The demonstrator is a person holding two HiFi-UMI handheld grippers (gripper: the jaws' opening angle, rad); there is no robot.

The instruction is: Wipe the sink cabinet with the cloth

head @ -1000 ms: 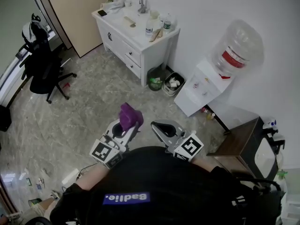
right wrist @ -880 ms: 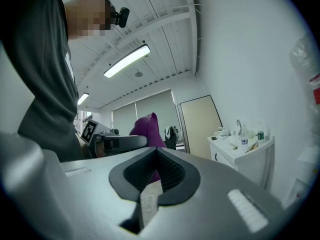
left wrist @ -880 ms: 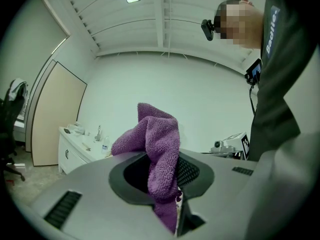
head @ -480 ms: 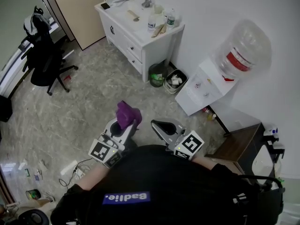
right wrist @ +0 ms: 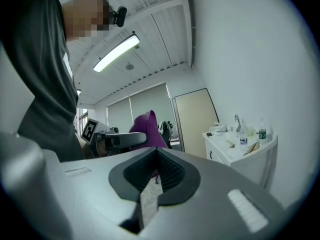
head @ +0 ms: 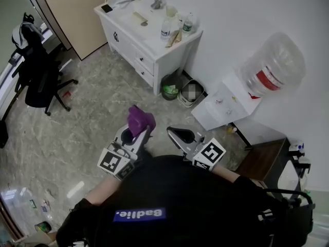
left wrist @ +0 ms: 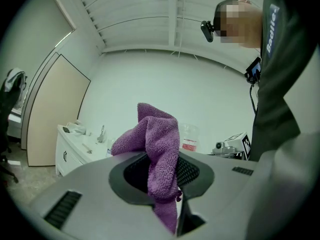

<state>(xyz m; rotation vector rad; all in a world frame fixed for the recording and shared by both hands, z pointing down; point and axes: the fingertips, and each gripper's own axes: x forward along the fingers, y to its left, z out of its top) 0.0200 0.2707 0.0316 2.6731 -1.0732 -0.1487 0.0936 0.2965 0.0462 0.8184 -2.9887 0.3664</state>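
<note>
Both tools are facing the sink cabinet (head: 138, 56), lying well apart, straight ahead. Only the left tool (head: 136, 137) is pinching the cloth (head: 140, 120); the right tool (head: 178, 134) is sitting pressed together, empty.

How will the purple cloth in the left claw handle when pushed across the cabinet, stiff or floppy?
Probably floppy: the purple terry cloth folds over and droops above the left claw. Likely light, since one pinched fold carries it all. Its looped pile looks grippy, so it may bunch rather than slide on the white sink cabinet.

left hand-held gripper (head: 135, 136) clamping cloth (head: 140, 120), right hand-held gripper (head: 176, 134) closed
</note>
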